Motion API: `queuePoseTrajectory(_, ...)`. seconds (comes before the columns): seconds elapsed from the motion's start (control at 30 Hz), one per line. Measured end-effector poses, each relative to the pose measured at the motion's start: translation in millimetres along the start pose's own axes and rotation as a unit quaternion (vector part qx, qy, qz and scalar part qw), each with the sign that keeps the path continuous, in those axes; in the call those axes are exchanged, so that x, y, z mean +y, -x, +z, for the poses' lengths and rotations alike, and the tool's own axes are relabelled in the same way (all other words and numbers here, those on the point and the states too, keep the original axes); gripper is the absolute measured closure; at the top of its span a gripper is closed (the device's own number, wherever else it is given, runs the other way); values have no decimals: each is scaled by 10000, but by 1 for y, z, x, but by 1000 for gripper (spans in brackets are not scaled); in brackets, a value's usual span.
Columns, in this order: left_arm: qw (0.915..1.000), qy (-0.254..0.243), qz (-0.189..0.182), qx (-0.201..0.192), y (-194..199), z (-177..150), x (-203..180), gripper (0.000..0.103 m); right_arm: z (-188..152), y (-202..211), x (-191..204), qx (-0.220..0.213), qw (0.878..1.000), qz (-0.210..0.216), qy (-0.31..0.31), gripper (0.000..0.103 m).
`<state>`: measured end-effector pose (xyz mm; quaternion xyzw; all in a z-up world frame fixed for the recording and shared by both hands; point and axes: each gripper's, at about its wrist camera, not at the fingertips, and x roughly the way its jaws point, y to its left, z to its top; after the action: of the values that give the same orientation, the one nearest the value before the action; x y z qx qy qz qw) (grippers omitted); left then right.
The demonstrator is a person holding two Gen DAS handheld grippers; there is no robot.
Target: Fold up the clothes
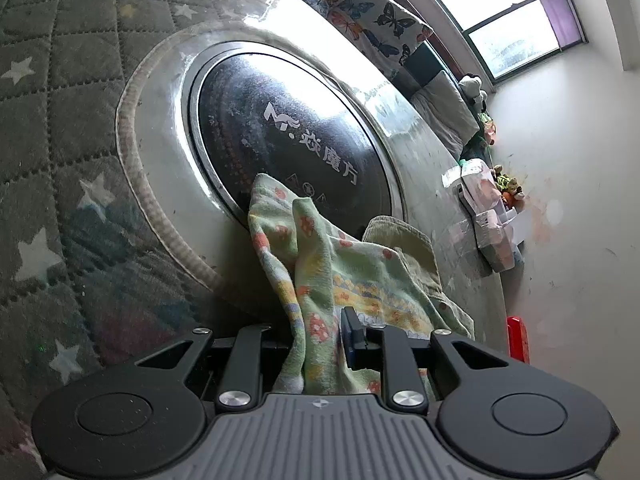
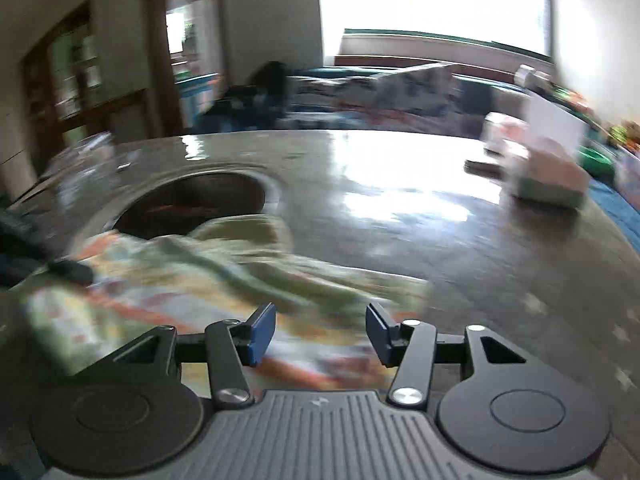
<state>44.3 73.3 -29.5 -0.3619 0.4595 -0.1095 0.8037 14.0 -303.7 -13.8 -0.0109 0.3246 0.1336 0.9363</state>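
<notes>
A pale green garment (image 1: pixel 320 264) printed with orange and yellow shapes hangs bunched in front of a round grey table (image 1: pixel 160 152), and my left gripper (image 1: pixel 320 344) is shut on its lower fold. Behind it shows an olive ribbed piece (image 1: pixel 400 236). In the blurred right wrist view the same garment (image 2: pixel 180 280) lies spread on the table (image 2: pixel 400 184) near the dark round hotplate (image 2: pixel 192 204). My right gripper (image 2: pixel 320 332) hovers just above the cloth, open, with nothing between its blue pads (image 2: pixel 262 332).
The dark glass hotplate (image 1: pixel 288 140) with white lettering sits in the table's middle. A white box and packets (image 1: pixel 488 216) stand at the table's far side, seen as a blurred box (image 2: pixel 548 168) at right. A butterfly-print cloth (image 1: pixel 368 12), a star-patterned rug (image 1: pixel 52 128) and a wall surround it.
</notes>
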Motion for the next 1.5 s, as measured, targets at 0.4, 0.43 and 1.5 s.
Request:
queuePoseTrajectory(0.4,9995,-270,140,-19,-3,-1,-8,80,-8,-12,-20,59,9990,-121,-417,50)
queuePoseTrajectory(0.43,9994,-308,157,-28,-3,-1,-9,80,-8,-12,-18,58,9990,-95,-426,51)
queuePoseTrajectory(1.5,9766,-2118,-296,-229,-55,20,-144,93,50,41,-66,-1048,9897,-846,-487,96)
